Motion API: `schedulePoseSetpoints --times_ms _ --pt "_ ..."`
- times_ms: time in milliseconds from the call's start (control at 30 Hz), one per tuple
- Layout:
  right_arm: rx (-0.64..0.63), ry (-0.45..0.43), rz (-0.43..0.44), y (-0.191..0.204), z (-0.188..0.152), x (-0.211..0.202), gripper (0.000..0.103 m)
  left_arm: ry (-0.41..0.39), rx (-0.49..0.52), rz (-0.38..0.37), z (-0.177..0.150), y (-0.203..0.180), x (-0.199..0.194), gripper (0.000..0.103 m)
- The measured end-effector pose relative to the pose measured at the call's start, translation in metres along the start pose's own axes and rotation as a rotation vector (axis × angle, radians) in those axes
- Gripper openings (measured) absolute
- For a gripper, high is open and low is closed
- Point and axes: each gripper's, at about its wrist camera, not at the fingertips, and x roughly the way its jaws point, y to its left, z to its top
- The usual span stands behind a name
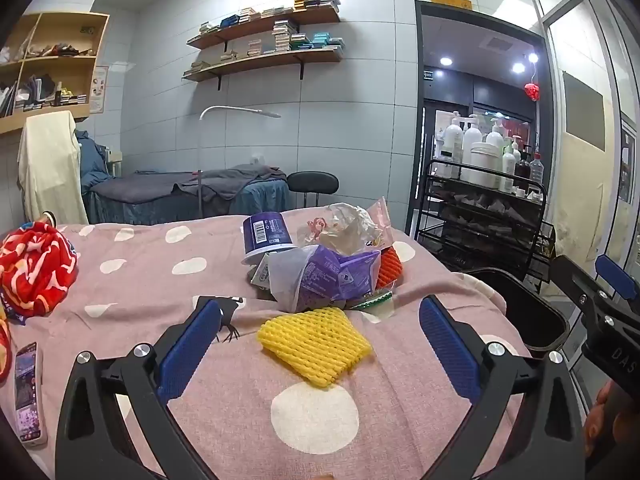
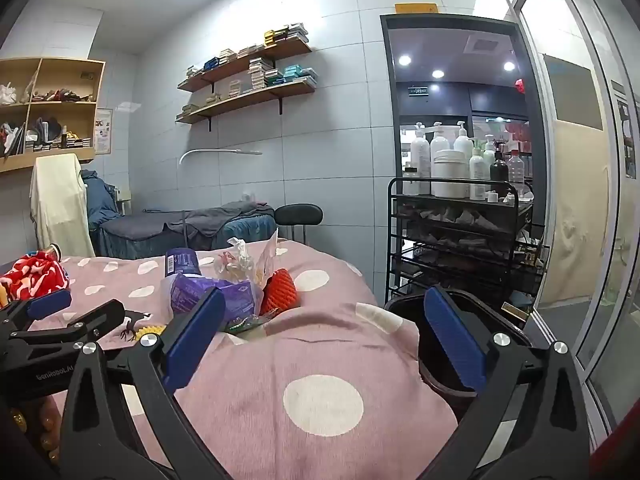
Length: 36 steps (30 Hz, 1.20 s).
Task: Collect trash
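Observation:
A pile of trash lies on the pink dotted blanket [image 1: 224, 392]: a yellow foam net [image 1: 314, 346] nearest, a purple wrapper [image 1: 340, 276], a purple cup on its side [image 1: 266, 234], an orange foam net [image 1: 389, 266] and crumpled clear plastic [image 1: 348, 226]. My left gripper [image 1: 320, 344] is open and empty, its jaws either side of the yellow net, just short of it. My right gripper [image 2: 320, 332] is open and empty over the blanket's right edge, beside a black trash bin [image 2: 476, 312]. The pile shows ahead-left in the right wrist view [image 2: 224, 292].
A red patterned cloth [image 1: 36, 268] and a phone [image 1: 28, 392] lie at the blanket's left. A black wire cart with white bottles [image 1: 480, 208] stands right, behind the bin [image 1: 524, 312]. A second bed, a stool and wall shelves are at the back.

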Motion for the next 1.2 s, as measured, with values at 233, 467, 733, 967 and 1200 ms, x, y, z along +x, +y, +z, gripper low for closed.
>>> schedulePoseSetpoints --times_ms 233,467,733,967,1200 --pt "-0.013 0.006 0.002 -0.004 0.0 -0.001 0.099 0.004 -0.018 -0.011 0.006 0.007 -0.004 0.098" --pt "-0.019 0.005 0.001 0.003 -0.003 -0.001 0.099 -0.002 -0.011 -0.002 0.004 0.003 -0.006 0.098" --pt "-0.022 0.018 0.01 0.003 0.0 0.001 0.099 -0.003 -0.013 -0.001 0.0 0.004 -0.003 0.098" --pt "-0.024 0.02 0.012 0.005 0.0 0.001 0.099 -0.001 -0.012 -0.001 -0.001 0.004 -0.002 0.098" --pt "-0.028 0.024 0.015 0.006 0.0 0.002 0.099 0.004 -0.015 -0.005 -0.004 0.005 -0.001 0.098"
